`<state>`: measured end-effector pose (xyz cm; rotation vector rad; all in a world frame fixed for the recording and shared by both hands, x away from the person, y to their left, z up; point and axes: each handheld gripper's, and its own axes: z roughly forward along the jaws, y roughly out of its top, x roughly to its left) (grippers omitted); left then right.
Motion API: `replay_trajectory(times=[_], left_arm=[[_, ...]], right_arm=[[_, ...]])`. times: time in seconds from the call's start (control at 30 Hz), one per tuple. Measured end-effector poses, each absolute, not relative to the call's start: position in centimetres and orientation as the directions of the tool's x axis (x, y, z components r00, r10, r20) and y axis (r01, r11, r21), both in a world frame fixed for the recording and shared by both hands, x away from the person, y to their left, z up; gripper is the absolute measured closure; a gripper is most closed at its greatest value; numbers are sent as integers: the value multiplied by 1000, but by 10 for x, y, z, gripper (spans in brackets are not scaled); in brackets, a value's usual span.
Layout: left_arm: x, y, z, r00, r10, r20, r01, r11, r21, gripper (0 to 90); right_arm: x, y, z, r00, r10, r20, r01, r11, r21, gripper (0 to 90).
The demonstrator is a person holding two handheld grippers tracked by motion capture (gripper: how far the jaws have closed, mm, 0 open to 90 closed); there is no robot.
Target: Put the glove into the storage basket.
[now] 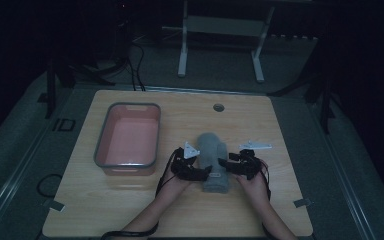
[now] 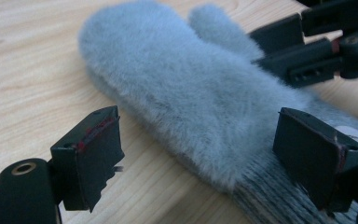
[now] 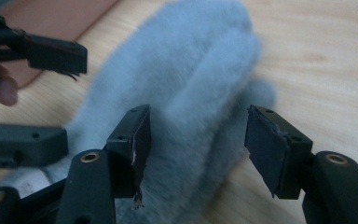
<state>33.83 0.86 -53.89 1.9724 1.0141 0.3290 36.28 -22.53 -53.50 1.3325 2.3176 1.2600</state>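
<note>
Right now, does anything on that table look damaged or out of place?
Yes, slightly: the black pad on one jaw of the left gripper is torn and ragged along its lower edge, beside the grey mitten. A pad on the right gripper is frayed too. The pink bin sits straight and empty.

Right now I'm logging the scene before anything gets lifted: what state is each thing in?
Fluffy grey mitten with knitted cuff: lying flat on the wooden table, not lifted.
Pink plastic bin with grey rim: upright, empty.
Left claw: open, jaws straddling the mitten's cuff edge, pads not pressing.
Right claw: open, jaws around the mitten's fluffy side, not gripping.
</note>
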Motion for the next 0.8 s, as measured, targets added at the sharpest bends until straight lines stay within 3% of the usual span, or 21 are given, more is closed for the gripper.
replay_trajectory(times=[0.23,0.47,0.63,0.73,0.8], left_arm=[[348,7,-549,625,762,-169,579,-308,755,153],[361,8,-560,625,741,-245,620,-281,732,144],[367,7,-562,635,721,-277,634,-283,720,160],[368,7,-562,660,685,-310,635,-288,717,272],[370,6,-562,670,657,-346,648,-288,705,395]], right_arm=[[370,-230,-550,-555,772,310,703,236,671,346],[373,-230,-553,-576,754,315,702,260,663,354],[375,-229,-554,-602,720,345,703,275,656,534],[375,-230,-555,-608,709,357,705,276,653,582],[375,-230,-555,-611,706,359,704,277,654,614]])
